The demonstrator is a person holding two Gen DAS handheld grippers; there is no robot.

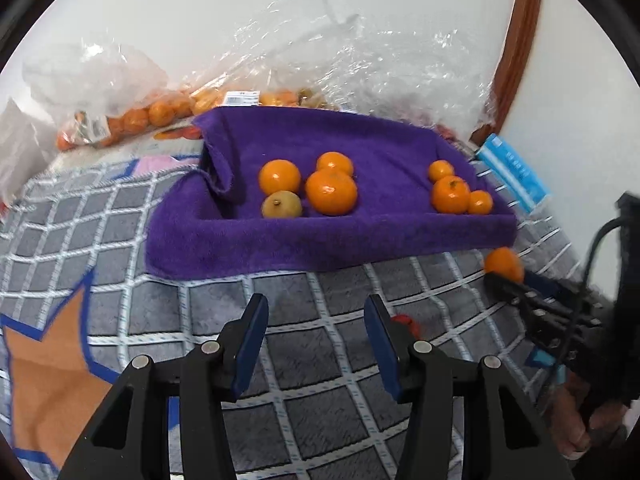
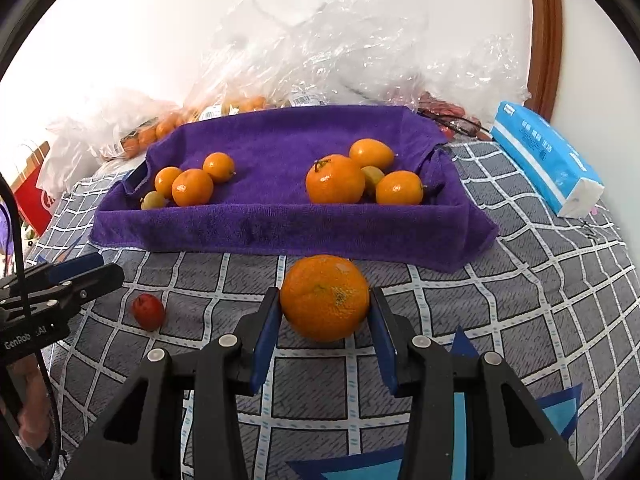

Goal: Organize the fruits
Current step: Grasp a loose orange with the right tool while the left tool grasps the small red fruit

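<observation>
A purple towel-lined tray [image 2: 280, 224] holds two clusters of fruit: small oranges with a greenish fruit on the left [image 2: 192, 187] and a big orange with smaller ones on the right [image 2: 335, 179]. The tray also shows in the left wrist view [image 1: 320, 240]. My right gripper [image 2: 323, 300] is shut on a large orange [image 2: 324, 298] just in front of the tray; that orange shows in the left wrist view [image 1: 505, 264]. My left gripper [image 1: 316, 312] is open and empty above the blanket, in front of the tray. A small red fruit [image 2: 149, 312] lies on the blanket near it.
Clear plastic bags of oranges [image 1: 132, 120] lie behind the tray by the wall. A blue tissue pack [image 2: 548, 160] lies to the right of the tray. A red bag [image 2: 34, 188] stands at the far left. A grey checked blanket [image 2: 520, 280] covers the surface.
</observation>
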